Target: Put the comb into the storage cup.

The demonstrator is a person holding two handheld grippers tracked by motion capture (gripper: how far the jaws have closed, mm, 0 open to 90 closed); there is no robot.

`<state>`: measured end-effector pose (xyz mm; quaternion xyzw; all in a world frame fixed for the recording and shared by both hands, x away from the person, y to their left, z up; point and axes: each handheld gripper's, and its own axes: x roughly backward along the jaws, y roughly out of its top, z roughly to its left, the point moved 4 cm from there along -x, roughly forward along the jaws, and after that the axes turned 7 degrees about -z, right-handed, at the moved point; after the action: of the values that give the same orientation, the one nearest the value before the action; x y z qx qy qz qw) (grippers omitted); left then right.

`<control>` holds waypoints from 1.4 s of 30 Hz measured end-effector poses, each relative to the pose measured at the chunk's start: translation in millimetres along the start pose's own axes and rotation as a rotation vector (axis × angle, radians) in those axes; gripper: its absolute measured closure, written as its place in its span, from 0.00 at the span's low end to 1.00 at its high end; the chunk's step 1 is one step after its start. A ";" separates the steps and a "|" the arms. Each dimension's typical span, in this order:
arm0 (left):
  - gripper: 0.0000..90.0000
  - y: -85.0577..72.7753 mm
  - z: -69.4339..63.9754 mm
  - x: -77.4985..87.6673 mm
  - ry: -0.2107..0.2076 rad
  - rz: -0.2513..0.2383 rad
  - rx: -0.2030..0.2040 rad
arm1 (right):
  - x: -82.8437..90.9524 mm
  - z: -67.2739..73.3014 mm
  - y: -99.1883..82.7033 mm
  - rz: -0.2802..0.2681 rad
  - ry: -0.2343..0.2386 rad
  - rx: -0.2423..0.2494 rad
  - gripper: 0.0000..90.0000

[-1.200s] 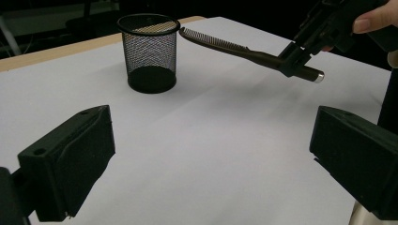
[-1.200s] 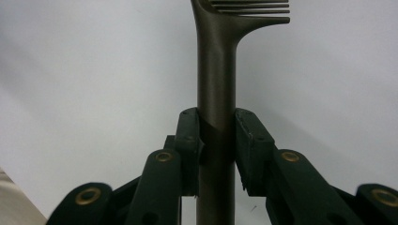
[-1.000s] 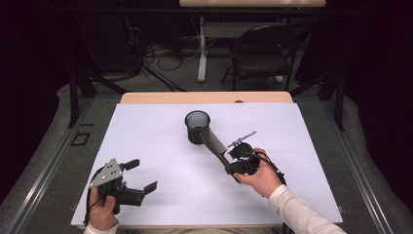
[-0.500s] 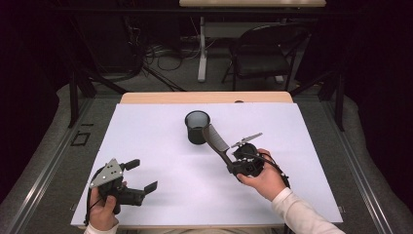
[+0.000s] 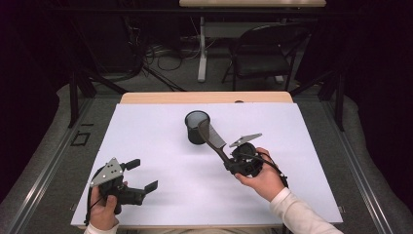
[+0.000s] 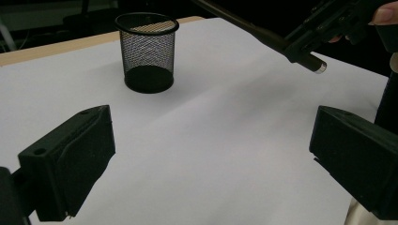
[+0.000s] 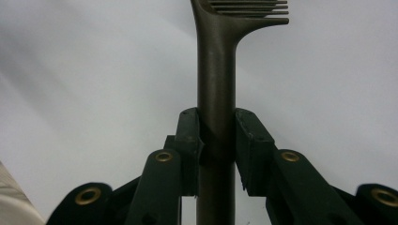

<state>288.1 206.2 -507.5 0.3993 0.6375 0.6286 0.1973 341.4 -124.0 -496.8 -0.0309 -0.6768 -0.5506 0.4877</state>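
The right tool [image 5: 225, 157] clamps the handle of a dark comb [image 5: 210, 137], whose long axis slants up-left, toothed head over the mesh cup [image 5: 196, 127]; left tool [image 5: 140, 174] gapes empty above the tabletop [image 5: 146, 131]

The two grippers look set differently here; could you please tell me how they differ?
The right gripper is shut on the handle of a dark comb; the left gripper has its jaws open with nothing between them. The right gripper reaches toward the black mesh cup; the left gripper sits near the table's front edge, farther from it. Both are black and hand-held.
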 end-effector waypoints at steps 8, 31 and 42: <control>0.01 -0.7 -0.1 -1.2 -0.006 0.014 -0.002 | -2.5 9.0 6.5 -0.049 -0.002 0.066 0.81; 0.01 -2.9 3.7 -5.8 -0.018 0.002 0.078 | -6.3 25.5 19.8 -0.160 0.020 0.144 0.81; 0.01 -0.7 8.5 -8.0 0.003 0.016 0.139 | -10.7 33.6 23.3 -0.193 0.014 0.188 0.81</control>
<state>299.1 205.7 -511.3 0.4163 0.6766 0.5851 0.1631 339.4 -83.5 -484.8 0.0840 -0.7219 -0.5291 0.4380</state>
